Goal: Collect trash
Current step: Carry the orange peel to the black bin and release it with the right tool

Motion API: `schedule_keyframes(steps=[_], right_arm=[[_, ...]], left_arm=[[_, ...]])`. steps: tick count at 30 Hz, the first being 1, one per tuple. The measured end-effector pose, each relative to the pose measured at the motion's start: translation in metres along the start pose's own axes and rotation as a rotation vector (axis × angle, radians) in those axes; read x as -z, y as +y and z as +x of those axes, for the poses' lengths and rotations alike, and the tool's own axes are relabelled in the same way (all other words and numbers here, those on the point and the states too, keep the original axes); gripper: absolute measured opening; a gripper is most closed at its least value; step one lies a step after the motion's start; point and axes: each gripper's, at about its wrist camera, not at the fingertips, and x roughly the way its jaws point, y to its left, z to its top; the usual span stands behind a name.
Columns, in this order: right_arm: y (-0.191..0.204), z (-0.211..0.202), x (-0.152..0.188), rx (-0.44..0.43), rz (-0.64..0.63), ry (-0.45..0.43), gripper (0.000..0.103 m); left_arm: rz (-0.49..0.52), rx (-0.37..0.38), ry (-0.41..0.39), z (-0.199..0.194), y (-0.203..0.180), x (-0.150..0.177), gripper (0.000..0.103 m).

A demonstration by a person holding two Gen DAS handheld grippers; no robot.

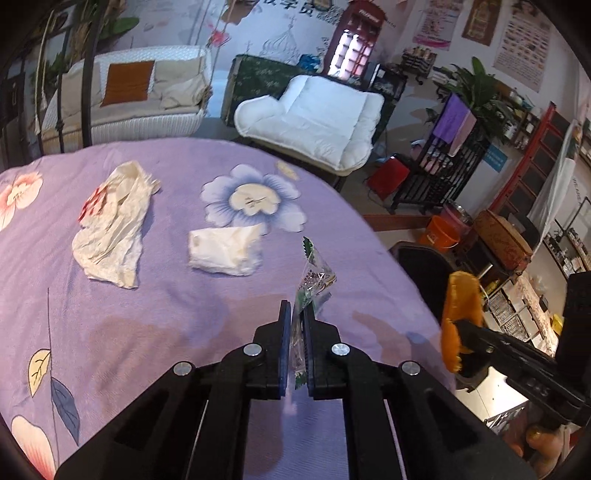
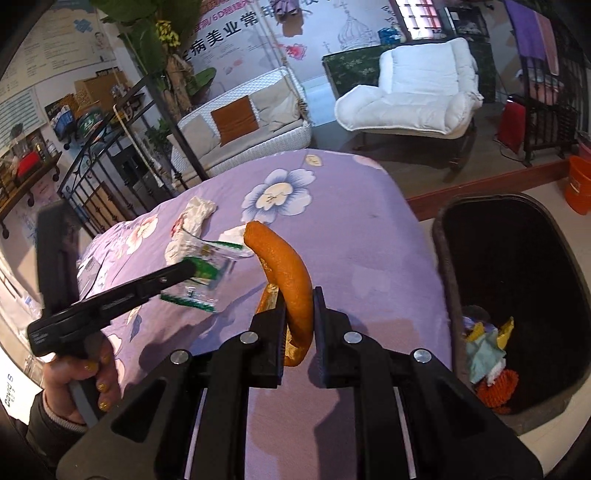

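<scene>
1. Surface and edges. A purple floral bedspread (image 1: 177, 295) covers the work surface; in the left wrist view its curved edge runs from 12 o'clock round to 4 o'clock, with open floor beyond. In the right wrist view the black trash bin (image 2: 443, 236) stands just beside that edge at 3 o'clock, its mouth open.
2. Left gripper (image 1: 296, 314). Its jaws are closed on a clear wrapper (image 1: 314, 277) with green printing, held clear above the cloth; the printing is too small to read. The right wrist view shows the hand (image 2: 79, 373) on its handle at 8 o'clock.
3. Right gripper (image 2: 300, 306). Its jaws are pinched on one orange peel (image 2: 284, 266), which arches up towards 12 o'clock, over the bedspread and left of the bin.
4. Count on the cloth, left wrist view: two items, one crumpled paper bag (image 1: 114, 225) with a red mark at 10 o'clock and one folded white tissue (image 1: 225, 251) near centre, lying apart.
5. Bin contents: several scraps at 4 o'clock; number cannot be told.
6. Writing: large Chinese characters on the wall banner (image 2: 236, 33) at 12 o'clock.
</scene>
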Motion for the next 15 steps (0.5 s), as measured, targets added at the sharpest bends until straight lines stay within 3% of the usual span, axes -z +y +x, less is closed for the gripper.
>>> schedule_keyframes(steps=[9,15], right_arm=[[-0.052,-0.038,0.009,0.118,0.071,-0.048,0.015],[-0.095,-0.047,0.007,0.246,0.103,-0.035,0.015]], left_arm=[[0.106,0.116,-0.008,0.002,-0.068,0.008,0.008],[0.166,0.162,0.015,0.016,-0.097,0.014,0.008]])
